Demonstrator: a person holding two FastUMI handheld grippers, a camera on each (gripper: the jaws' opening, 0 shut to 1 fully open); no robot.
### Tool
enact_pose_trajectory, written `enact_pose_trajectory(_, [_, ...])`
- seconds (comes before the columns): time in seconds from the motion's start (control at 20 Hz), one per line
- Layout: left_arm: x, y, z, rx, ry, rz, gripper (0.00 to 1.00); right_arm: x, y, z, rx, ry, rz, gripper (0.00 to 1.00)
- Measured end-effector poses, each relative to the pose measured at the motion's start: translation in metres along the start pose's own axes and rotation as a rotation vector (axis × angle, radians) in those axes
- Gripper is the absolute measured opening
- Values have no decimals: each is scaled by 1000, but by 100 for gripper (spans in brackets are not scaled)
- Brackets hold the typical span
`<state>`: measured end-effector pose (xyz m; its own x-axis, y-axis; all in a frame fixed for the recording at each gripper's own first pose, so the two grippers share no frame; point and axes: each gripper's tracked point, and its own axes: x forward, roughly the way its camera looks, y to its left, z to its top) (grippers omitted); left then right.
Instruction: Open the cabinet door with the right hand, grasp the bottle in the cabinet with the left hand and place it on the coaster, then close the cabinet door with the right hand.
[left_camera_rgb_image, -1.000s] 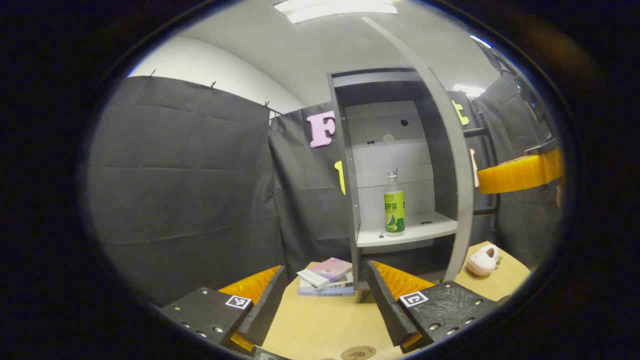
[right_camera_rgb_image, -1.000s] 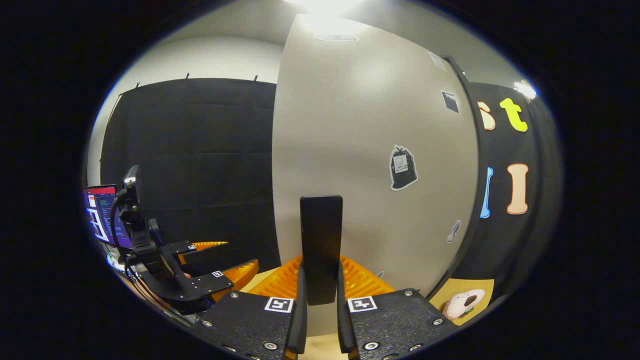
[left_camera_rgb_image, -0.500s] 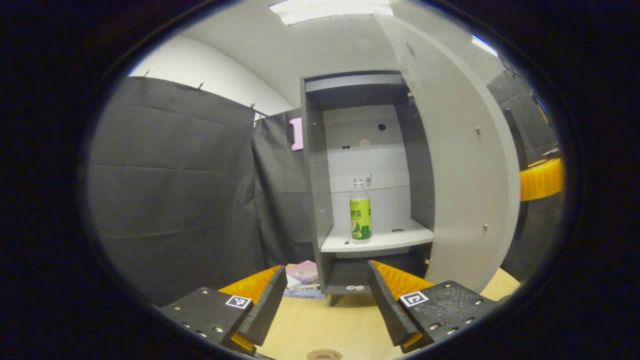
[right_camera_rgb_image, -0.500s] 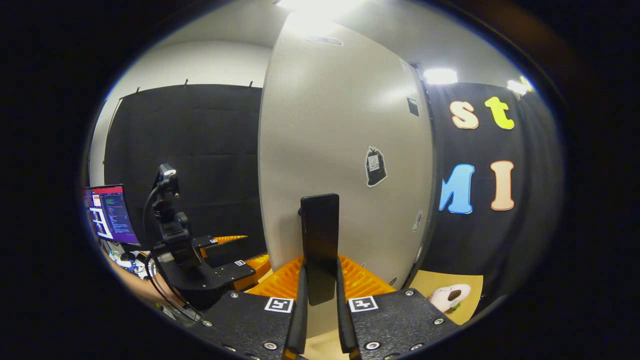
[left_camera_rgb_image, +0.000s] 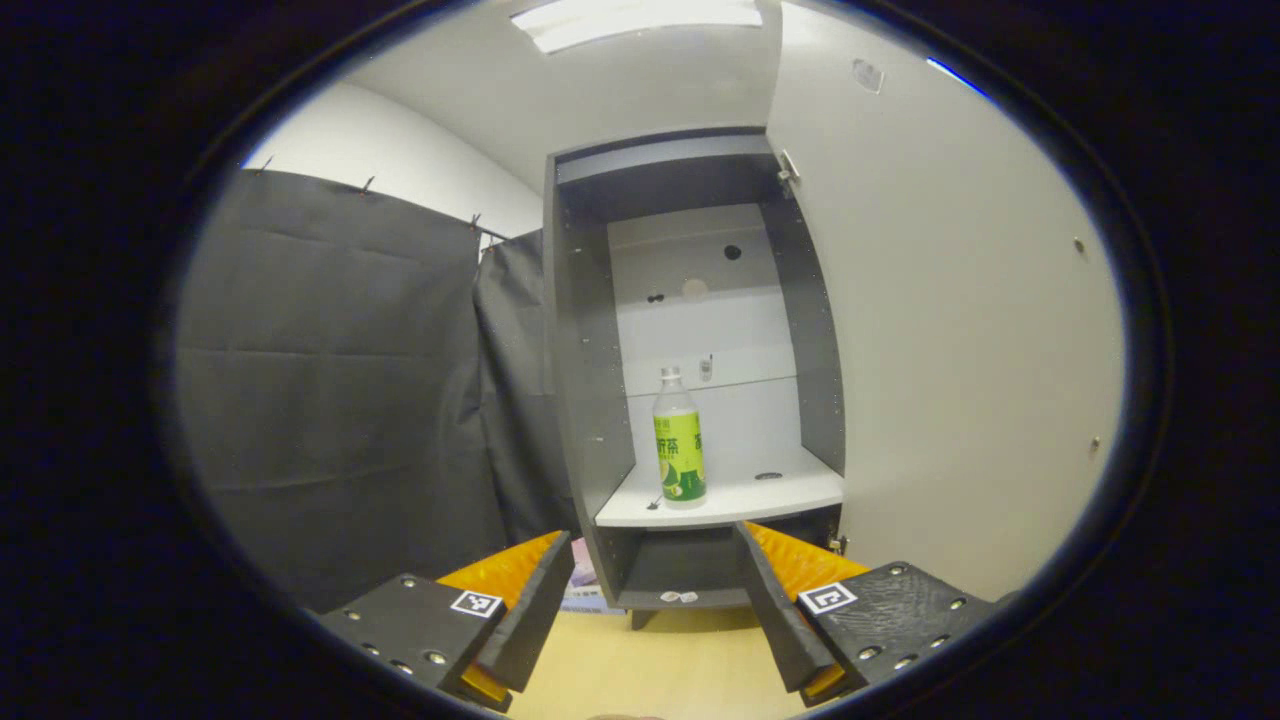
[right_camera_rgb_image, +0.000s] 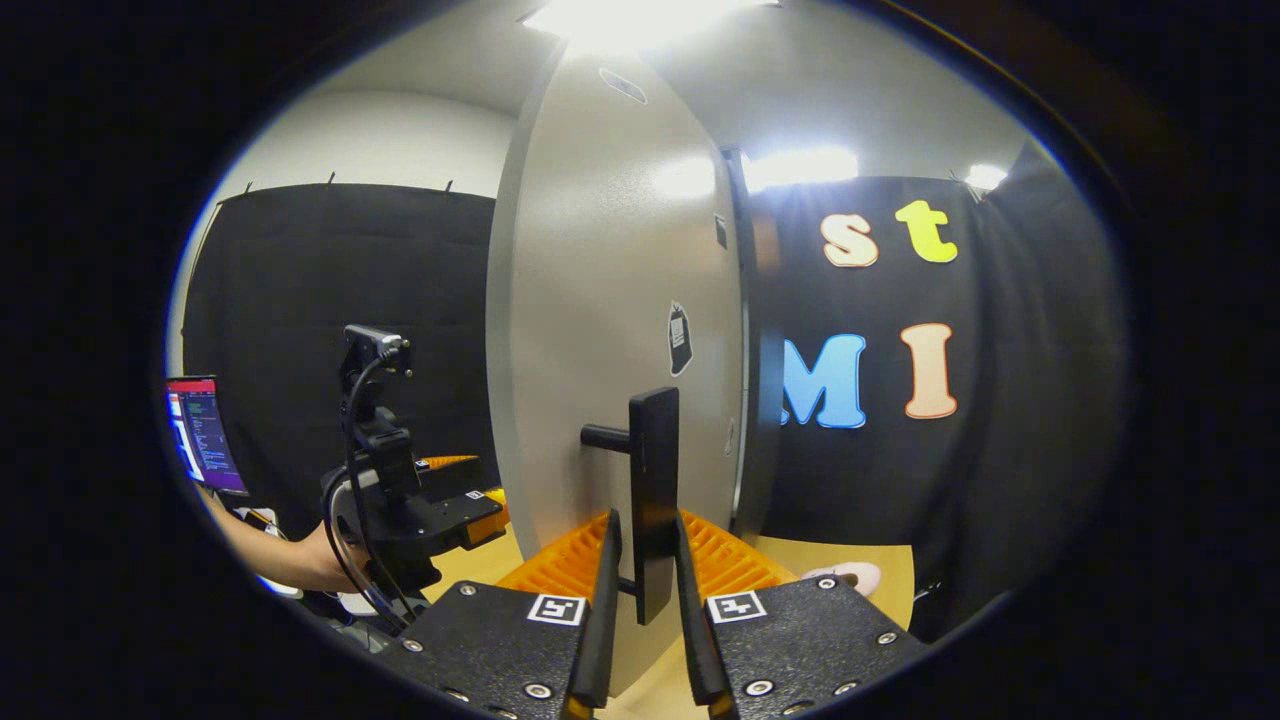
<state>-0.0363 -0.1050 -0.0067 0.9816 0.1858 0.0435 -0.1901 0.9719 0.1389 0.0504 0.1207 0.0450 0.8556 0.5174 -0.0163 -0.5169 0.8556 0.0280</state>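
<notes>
A green-labelled bottle stands upright on the pale shelf of the open grey cabinet. In the left gripper view my left gripper is open, some way in front of and below the bottle. The cabinet door is swung wide on the right. In the right gripper view my right gripper is shut on the door's black handle, with the door seen nearly edge-on. The left gripper and the hand holding it appear at the left.
The cabinet stands on a light wooden table. Books lie by the cabinet's left foot. A plush slipper rests on the table beyond the door. A monitor glows at the far left.
The door has swung further open with my right gripper holding the handle. My left gripper has shifted so the cabinet opening and bottle sit more centrally ahead of it.
</notes>
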Motion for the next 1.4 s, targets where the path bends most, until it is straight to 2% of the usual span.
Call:
enact_pose_trajectory(0.1, [25, -8, 0, 9, -1, -31, 91, -11, 15, -5, 87, -19, 6, 30])
enact_pose_trajectory(0.15, [38, -11, 1, 11, -3, -43, 91, -19, 21, -7, 117, -31, 7, 34])
enact_pose_trajectory(0.2, [51, -16, 0, 12, -2, -57, 91, -28, 25, -9, 128, -37, -4, 31])
enact_pose_trajectory(0.35, [89, -21, 1, 25, -8, -98, 91, -31, 19, -6, 108, -35, -71, 35])
enact_pose_trajectory(0.5, [123, -26, 1, 23, -18, -127, 91, -31, 16, -9, 136, -31, -94, 34])
enact_pose_trajectory(0.55, [135, -27, 2, 19, -22, -135, 91, -39, 13, -10, 130, -27, -119, 40])
enact_pose_trajectory(0.6, [146, -28, 0, 18, -25, -144, 99, -45, 7, -10, 119, -28, -151, 42])
enact_pose_trajectory(0.65, [156, -29, -1, 23, -28, -151, 99, -51, 2, -12, 111, -29, -192, 44])
enact_pose_trajectory(0.7, [168, -29, -3, 26, -29, -154, 91, -58, -10, -15, 102, -30, -256, 47])
enact_pose_trajectory(0.75, [178, -30, -5, 25, -30, -160, 91, -68, -26, -18, 98, -36, -328, 49])
enact_pose_trajectory(0.8, [185, -33, -7, 19, -32, -171, 91, -77, -37, -20, 107, -45, -386, 56])
enact_pose_trajectory(0.85, [193, -35, -11, 14, -30, -180, 99, -85, -46, -25, 130, -55, -442, 64])
enact_pose_trajectory(0.9, [201, -36, -14, 13, -21, -186, 99, -93, -57, -29, 154, -54, -501, 71])
enact_pose_trajectory(0.95, [209, -37, -17, 21, -22, -191, 91, -105, -74, -38, 180, -46, -582, 76])
enact_pose_trajectory(1.0, [218, -38, -17, 29, -31, -197, 91, -115, -87, -44, 203, -40, -648, 84])
enact_pose_trajectory(1.1, [232, -39, -20, 20, -29, -211, 91, -124, -100, -54, 261, -29, -742, 88])
enact_pose_trajectory(1.2, [246, -32, -20, -6, -33, -209, 91, -125, -103, -59, 310, -37, -795, 89])
enact_pose_trajectory(1.4, [275, -29, -29, -33, -24, -238, 91, -121, -104, -65, 295, -37, -881, 90])
